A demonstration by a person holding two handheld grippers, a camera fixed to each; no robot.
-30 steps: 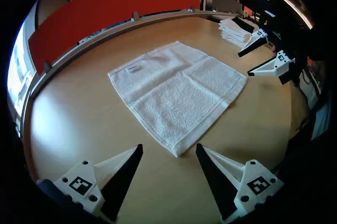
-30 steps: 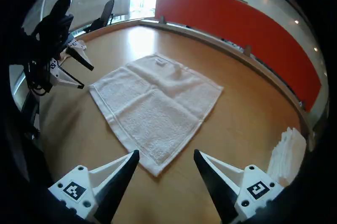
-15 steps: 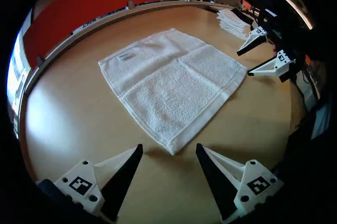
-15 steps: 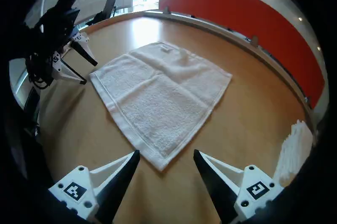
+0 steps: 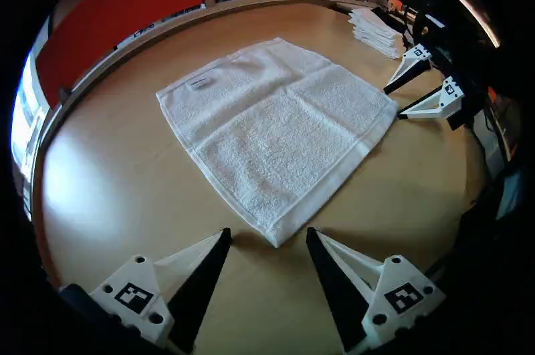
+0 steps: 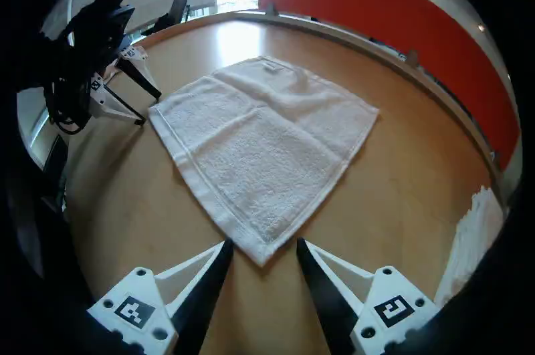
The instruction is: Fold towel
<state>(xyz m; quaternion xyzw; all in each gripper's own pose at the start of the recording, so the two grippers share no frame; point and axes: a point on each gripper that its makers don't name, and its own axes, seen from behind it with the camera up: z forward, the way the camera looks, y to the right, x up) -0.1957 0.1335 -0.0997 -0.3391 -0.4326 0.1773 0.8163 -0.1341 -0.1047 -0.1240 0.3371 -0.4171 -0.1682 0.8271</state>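
You are holding your left gripper (image 5: pixel 267 230) low over the wooden table (image 5: pixel 114 174), its two fingers spread, and you are bringing it in on the white towel (image 5: pixel 277 124). The towel is lying flat and open in the middle of the table, turned like a diamond toward you. Since half a second ago its near corner has been sliding in between your left fingertips; it is now sitting in the gap, with neither finger pressing on it. That gap is also narrowing a little compared with the earlier frame.

Your right gripper (image 6: pixel 265 241) is doing the same at the neighbouring corner. In the right gripper view the corner is now reaching in between the two tips, where before it was stopping short of them. Those fingers are closing in slightly too, yet they are still spread and gripping nothing.

In each view the other gripper is showing at the far side corner of the towel, closer to the edge than before. A stack of folded towels (image 5: pixel 374 27) is resting near the table's far rim, well apart from the spread one, beside the red panel (image 5: pixel 167 1).
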